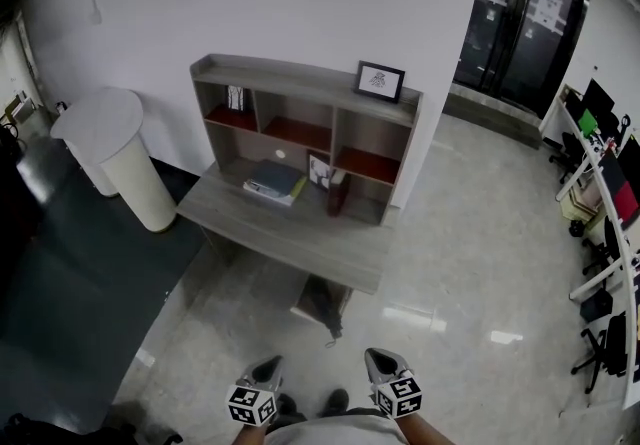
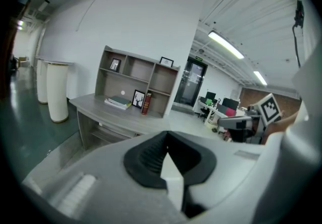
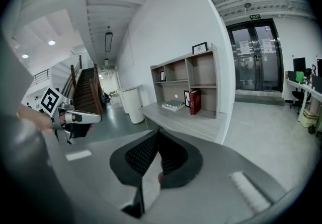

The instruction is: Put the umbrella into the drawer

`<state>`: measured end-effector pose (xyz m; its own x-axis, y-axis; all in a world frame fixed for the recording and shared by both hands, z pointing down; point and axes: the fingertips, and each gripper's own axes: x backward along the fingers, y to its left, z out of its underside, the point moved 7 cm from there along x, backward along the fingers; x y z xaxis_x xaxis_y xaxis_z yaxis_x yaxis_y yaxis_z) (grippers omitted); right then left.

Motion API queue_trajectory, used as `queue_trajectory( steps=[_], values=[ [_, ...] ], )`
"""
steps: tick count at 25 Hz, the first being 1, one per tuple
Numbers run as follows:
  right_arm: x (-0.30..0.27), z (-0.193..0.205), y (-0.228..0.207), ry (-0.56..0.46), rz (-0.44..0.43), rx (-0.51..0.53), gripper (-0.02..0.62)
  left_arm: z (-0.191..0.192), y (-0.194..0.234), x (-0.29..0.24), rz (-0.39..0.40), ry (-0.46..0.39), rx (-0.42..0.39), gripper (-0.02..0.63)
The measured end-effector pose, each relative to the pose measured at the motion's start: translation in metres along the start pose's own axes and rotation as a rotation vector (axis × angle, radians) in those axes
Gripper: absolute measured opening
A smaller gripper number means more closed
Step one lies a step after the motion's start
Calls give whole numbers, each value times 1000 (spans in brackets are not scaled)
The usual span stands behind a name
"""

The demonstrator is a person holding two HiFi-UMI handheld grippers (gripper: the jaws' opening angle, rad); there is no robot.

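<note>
At the far left a white round stand [image 1: 112, 148] stood by the wall. To its right was the grey desk [image 1: 260, 223] with a shelf unit [image 1: 300, 83] on it, and there lay flat books [image 1: 274, 181] beside a red book [image 1: 338, 191]. The dark umbrella [image 1: 322, 305] lay low under the desk's near edge, well apart from both tools; whether a drawer held it I cannot tell. Near, the left gripper [image 1: 270, 363] and the right gripper [image 1: 378, 357] had their jaws pressed together, holding nothing
</note>
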<state>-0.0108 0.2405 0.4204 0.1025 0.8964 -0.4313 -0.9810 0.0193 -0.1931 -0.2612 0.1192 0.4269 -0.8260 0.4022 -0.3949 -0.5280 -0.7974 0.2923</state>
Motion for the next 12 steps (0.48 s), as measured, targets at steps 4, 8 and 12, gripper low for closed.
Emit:
queue_trajectory(
  steps=[4,8,12],
  values=[
    [-1,1,2,-4,26,-21,5,-2,5,0,26,9,-8,3],
    [-2,2,1,-7,47,-52,5,-3,10,0,46,17,-9,3],
    [-6,-4,2,-17,54,-63,5,-9,17,-2,55,18,-10,3]
  ],
)
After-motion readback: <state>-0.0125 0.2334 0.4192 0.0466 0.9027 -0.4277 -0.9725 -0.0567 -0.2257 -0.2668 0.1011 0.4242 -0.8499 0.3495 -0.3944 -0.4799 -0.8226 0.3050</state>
